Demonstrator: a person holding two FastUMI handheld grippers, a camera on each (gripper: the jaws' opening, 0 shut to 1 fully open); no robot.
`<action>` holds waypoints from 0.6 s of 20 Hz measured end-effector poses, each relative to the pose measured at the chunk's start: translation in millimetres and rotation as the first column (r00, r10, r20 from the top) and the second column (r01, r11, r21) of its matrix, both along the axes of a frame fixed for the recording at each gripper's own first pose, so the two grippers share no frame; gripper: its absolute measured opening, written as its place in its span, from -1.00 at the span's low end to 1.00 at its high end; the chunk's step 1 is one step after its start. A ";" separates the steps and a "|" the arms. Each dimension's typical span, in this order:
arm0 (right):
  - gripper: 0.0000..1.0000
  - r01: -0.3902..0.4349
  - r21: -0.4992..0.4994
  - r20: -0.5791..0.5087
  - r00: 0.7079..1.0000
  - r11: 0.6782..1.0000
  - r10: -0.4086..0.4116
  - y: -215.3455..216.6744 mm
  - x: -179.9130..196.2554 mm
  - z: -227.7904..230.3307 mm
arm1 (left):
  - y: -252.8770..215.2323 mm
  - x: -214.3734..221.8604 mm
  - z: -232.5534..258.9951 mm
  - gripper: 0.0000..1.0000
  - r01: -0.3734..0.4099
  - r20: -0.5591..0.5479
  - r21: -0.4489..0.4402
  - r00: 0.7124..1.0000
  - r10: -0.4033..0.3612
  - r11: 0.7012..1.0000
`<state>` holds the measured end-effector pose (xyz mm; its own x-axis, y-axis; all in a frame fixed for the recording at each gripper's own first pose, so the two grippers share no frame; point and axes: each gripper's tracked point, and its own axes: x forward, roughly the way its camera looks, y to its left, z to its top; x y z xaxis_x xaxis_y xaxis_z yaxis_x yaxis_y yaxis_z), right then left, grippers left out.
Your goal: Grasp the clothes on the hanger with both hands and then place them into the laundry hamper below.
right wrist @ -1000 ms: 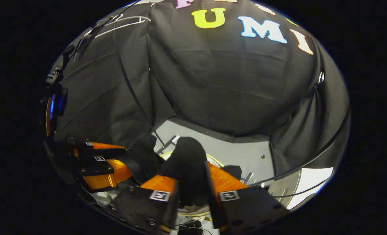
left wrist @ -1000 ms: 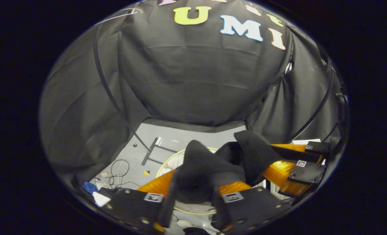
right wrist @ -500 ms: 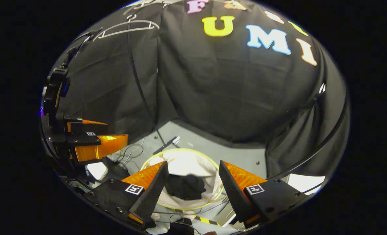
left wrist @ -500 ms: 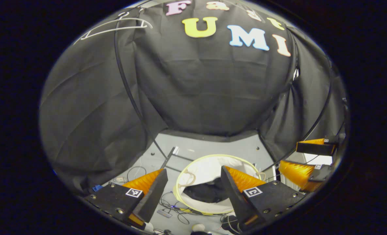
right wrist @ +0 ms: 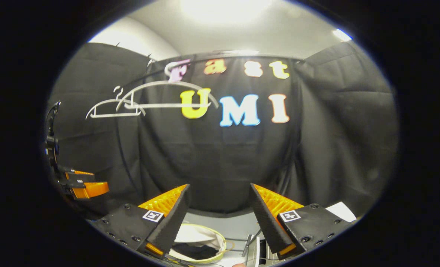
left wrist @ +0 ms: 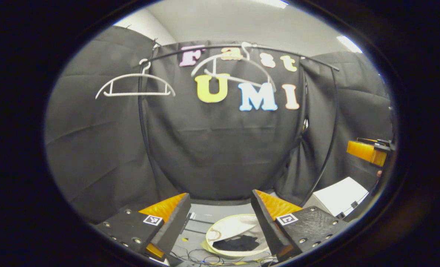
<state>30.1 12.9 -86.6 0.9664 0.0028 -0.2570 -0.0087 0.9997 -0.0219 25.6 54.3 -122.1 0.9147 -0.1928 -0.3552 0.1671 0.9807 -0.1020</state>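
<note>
A black garment (left wrist: 240, 243) lies crumpled inside the white round laundry hamper (left wrist: 234, 225) on the floor, low between my left gripper's fingers. My left gripper (left wrist: 220, 194) stands open and holds nothing, well above the hamper. In the right gripper view the same garment (right wrist: 195, 250) sits in the hamper (right wrist: 195, 234). My right gripper (right wrist: 219, 187) is open too, with nothing between its fingers. Two bare white hangers (left wrist: 134, 83) (left wrist: 234, 72) hang on the black rail up high. The right gripper (left wrist: 368, 152) shows at the far right, the left gripper (right wrist: 82, 187) at the far left.
A black clothes rail (left wrist: 242, 47) arches across the top, with its post (left wrist: 144, 122) running down on the left. A white box (left wrist: 338, 196) stands to the right of the hamper. Cables (left wrist: 201, 256) trail on the grey floor by the hamper.
Both grippers opened and let go of the black garment, which dropped into the hamper. Both then rose and tilted up, bringing the rail and bare hangers into view.
</note>
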 end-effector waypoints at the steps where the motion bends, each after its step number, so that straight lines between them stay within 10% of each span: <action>1: 0.89 0.024 -0.004 0.037 0.999 1.000 -0.024 -7.3 -15.5 21.8 | 0.5 -1.4 21.5 0.89 0.004 0.022 -0.009 1.000 -0.004 1.000; 12: 0.94 0.122 -0.005 0.156 0.980 0.993 -0.120 -73.1 -95.5 95.5 | 25.8 -42.4 154.7 0.89 -0.073 0.227 -0.040 0.971 0.080 0.997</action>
<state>-65.3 -60.2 8.9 0.9876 -0.1189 -0.1029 0.1166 0.9928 -0.0279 -16.8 80.1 32.5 0.9833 -0.1271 -0.1303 0.1144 0.9883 -0.1004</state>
